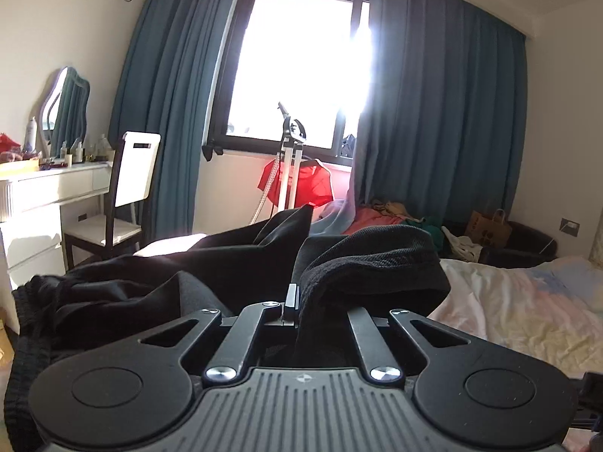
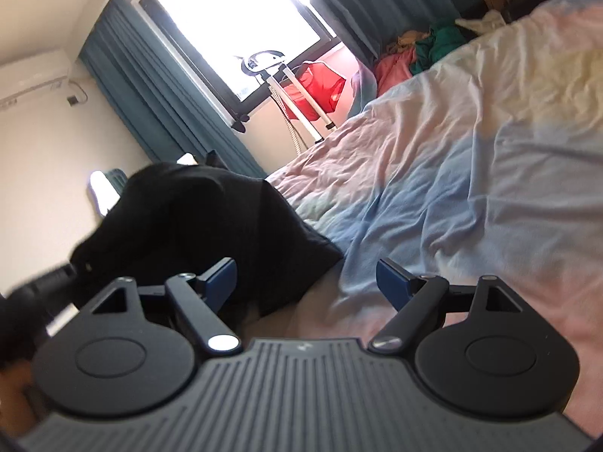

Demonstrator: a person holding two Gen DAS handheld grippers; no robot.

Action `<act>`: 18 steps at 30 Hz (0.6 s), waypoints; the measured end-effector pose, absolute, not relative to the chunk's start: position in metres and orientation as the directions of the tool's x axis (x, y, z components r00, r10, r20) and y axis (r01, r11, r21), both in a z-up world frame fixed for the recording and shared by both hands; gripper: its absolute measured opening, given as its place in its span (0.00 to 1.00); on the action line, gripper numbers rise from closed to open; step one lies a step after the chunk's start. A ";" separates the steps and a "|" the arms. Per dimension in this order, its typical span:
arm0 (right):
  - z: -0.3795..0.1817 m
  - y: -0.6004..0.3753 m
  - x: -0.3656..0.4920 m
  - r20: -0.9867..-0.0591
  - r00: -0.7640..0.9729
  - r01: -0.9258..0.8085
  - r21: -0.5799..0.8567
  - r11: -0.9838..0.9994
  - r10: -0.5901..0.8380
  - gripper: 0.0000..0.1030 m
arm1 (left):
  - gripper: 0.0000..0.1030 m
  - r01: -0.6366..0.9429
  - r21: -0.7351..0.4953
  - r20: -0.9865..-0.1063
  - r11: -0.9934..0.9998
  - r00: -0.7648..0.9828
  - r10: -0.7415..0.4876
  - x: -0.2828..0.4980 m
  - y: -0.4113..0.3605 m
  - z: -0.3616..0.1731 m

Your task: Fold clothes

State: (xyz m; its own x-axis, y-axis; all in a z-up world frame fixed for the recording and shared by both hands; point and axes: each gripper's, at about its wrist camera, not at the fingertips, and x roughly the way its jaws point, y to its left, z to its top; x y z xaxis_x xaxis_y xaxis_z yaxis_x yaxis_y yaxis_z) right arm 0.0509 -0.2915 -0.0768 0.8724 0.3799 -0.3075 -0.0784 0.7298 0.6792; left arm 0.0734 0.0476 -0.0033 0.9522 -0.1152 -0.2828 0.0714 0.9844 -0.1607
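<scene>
A black garment [image 1: 158, 275] lies bunched on the bed and spreads left in the left wrist view. My left gripper [image 1: 297, 301] is shut on a thick fold of it [image 1: 377, 267], which drapes over the right finger and hides it. In the right wrist view the same black garment [image 2: 211, 222] rises in a heap at the left, lifted at its far left end. My right gripper [image 2: 307, 278] is open and empty, low over the pastel bedsheet [image 2: 471, 173], its left blue fingertip [image 2: 222, 277] beside the garment's edge.
A white dressing table [image 1: 49, 188] with a mirror and a chair [image 1: 128, 196] stand at the left. A garment steamer with a red shirt [image 1: 301, 184] stands under the window. A pile of coloured clothes [image 1: 392, 218] and a paper bag [image 1: 490, 229] lie beyond the bed.
</scene>
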 end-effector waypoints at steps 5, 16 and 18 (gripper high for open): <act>-0.096 -0.290 0.042 -0.218 0.801 -0.107 0.864 0.491 0.558 0.82 | 0.05 -0.079 -0.329 -0.293 0.941 0.956 -0.022 0.054 0.099 -0.004; -0.126 -0.242 0.096 -0.129 0.816 0.163 0.987 -0.010 0.564 0.82 | 0.05 -0.260 -0.539 -0.385 0.801 0.922 0.040 0.051 0.202 -0.021; -0.125 -0.221 0.118 -0.134 0.813 0.214 0.974 -0.078 0.567 0.82 | 0.05 -0.280 -0.541 -0.405 0.793 0.913 0.046 0.053 0.214 -0.027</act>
State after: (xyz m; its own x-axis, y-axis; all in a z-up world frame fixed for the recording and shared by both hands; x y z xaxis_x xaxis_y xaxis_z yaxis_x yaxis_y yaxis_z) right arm 0.1185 -0.2207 -0.1253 0.8130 0.5666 -0.1338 0.2145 -0.0779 0.9736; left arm 0.0528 0.2143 -0.0270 0.9131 0.0461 -0.4051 -0.2799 0.7934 -0.5405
